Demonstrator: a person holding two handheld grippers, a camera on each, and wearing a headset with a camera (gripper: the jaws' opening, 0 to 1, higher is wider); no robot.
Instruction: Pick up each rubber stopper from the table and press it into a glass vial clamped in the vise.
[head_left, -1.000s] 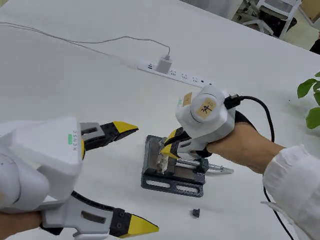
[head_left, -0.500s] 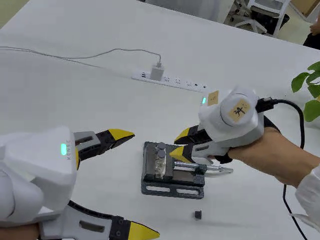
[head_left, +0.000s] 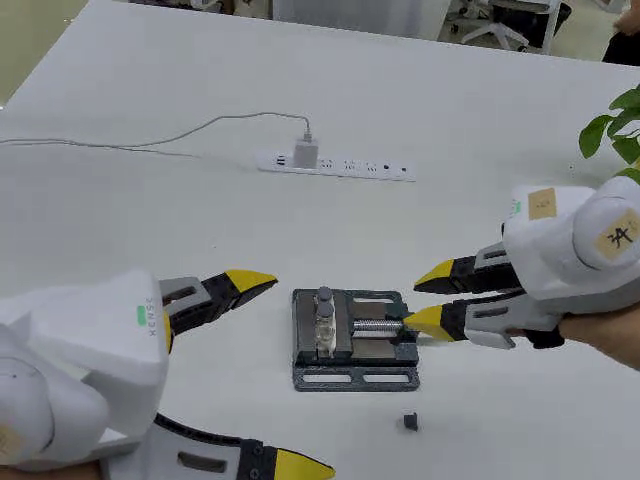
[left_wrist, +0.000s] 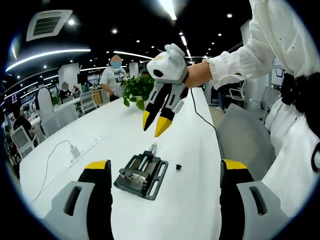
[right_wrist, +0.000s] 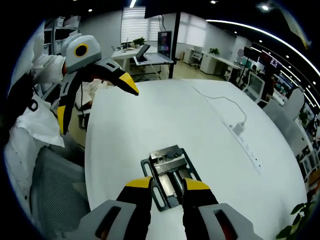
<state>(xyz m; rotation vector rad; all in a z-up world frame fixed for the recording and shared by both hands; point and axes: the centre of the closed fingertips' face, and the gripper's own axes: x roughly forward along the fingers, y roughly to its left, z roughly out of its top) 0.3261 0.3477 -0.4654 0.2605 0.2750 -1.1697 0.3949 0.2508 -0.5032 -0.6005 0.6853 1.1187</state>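
Both my grippers empty, vise between them on the white table (head_left: 150, 90).

My left gripper (head_left: 298, 375) has its jaws spread wide and holds nothing, hovering left of the vise (head_left: 365, 372). My right gripper (head_left: 414, 305) has its jaws a little apart, also empty, with the lower tip just beside the vise screw (head_left: 378, 325); can't tell if they touch. A glass vial (head_left: 325, 335) stands clamped upright in the vise, grey stopper (head_left: 324, 296) on top. One loose rubber stopper (head_left: 410, 421) lies on the table near the vise's front right corner. Power strip (head_left: 345, 166) further back.

The left claw (head_left: 300, 375) housing reads roughly "XENSE".
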